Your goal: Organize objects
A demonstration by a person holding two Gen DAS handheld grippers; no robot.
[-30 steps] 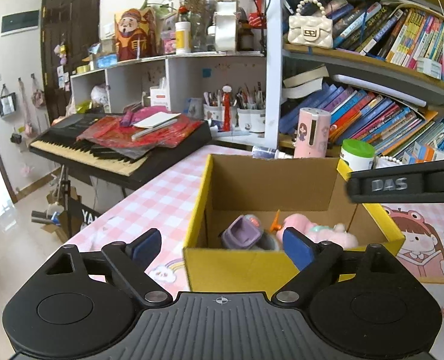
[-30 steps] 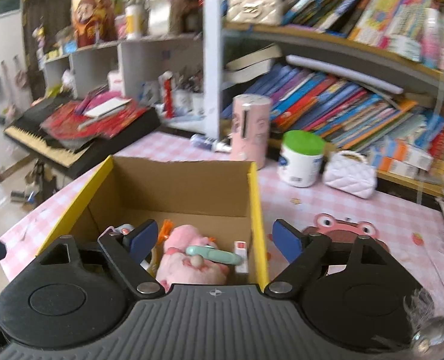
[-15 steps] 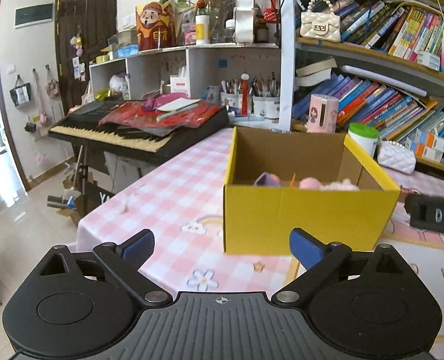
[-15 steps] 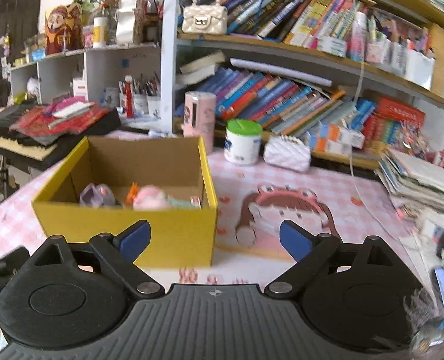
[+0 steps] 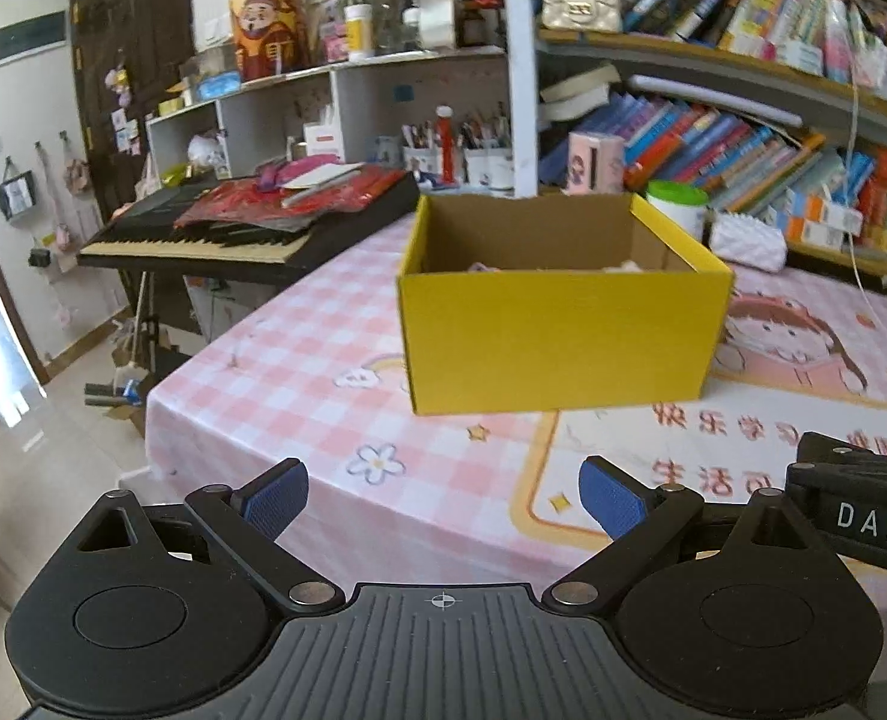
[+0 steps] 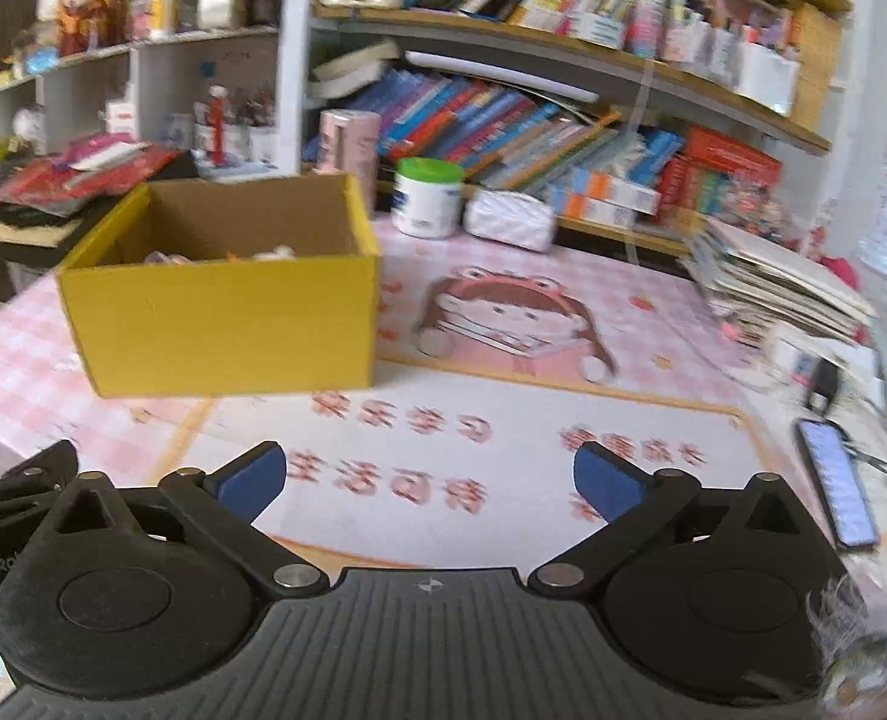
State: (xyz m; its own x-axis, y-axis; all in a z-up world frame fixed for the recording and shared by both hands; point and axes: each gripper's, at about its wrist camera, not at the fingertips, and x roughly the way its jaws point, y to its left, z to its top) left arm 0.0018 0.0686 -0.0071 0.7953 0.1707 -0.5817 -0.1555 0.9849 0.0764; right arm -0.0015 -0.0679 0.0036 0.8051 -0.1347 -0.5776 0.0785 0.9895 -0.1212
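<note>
Yellow box, open-topped, on pink checked tablecloth; contents barely visible, pinkish. Left gripper wide, empty. Right gripper opening, empty.

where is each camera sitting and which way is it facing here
Left wrist view: sits on the left tool, looks forward and down over the tablecloth at the yellow box, keyboard behind; its empty open fingers and part of the right tool show.
Right wrist view: sits on the right tool, jaws opening and empty, facing the same box, bookshelf and phone; a bit of the left tool shows at left.
Shared: box, green-lidded jar, bookshelf.
</note>
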